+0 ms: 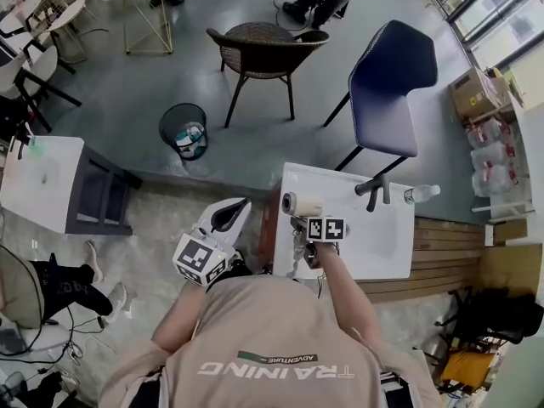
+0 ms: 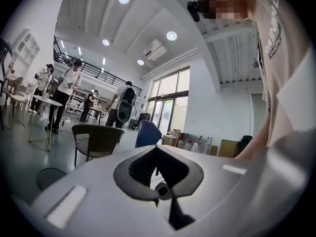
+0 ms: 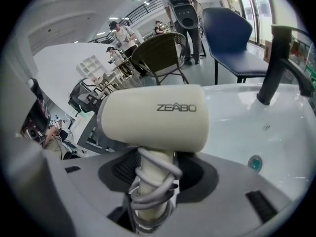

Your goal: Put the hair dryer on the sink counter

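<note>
Head view shows one hair dryer [image 1: 302, 204] over the white sink counter [image 1: 387, 257], close to its left edge. Its cord-wrapped handle is grasped in the jaws of the right gripper [image 1: 308, 221]. Off the counter's left side, the left gripper [image 1: 231, 214] has its jaws closed together on nothing. One black faucet [image 1: 374, 190] and one bottle [image 1: 422, 194] sit at the far edge. Two chairs stand beyond: a wicker chair [image 1: 265, 48] and a blue chair [image 1: 387, 83].

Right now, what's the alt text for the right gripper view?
The right gripper clamps the cord-wrapped handle of a cream hair dryer, held upright over a white sink. A black faucet stands at right, with a blue chair behind.
</note>
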Tool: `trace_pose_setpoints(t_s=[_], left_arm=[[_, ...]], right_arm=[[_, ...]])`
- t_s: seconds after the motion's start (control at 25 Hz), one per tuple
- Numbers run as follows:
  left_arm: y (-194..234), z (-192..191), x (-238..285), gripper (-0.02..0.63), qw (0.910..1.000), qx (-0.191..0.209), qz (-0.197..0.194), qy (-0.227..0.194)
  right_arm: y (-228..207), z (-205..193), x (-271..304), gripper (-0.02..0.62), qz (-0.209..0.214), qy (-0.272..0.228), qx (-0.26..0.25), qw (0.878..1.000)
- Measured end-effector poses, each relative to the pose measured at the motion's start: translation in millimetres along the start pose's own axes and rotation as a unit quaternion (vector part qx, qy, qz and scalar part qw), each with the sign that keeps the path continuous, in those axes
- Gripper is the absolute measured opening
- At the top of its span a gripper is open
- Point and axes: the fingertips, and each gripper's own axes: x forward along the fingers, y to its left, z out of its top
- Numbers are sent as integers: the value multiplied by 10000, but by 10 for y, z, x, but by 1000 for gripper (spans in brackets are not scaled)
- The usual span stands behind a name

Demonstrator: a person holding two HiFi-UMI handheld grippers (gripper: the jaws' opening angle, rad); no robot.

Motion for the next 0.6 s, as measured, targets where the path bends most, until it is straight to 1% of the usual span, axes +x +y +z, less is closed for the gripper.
trace_pose_setpoints(t_s=[0.12,0.24,0.4,0.6], left_arm=[[70,-30,78,8,9999,-30,-153,51],[121,10,141,8,9996,22,-284,53],[236,42,220,8,9994,4,-353,53],[329,-51,235,8,9991,-85,-385,143]], right_arm=[[-52,-2,100,218,-153,113,98,9998],[-92,-22,170,218,-261,245,211,9991],[-144,-10,254,218,-367,354,423,9978],[-175,-20,327,218,-541,462,453,9964]])
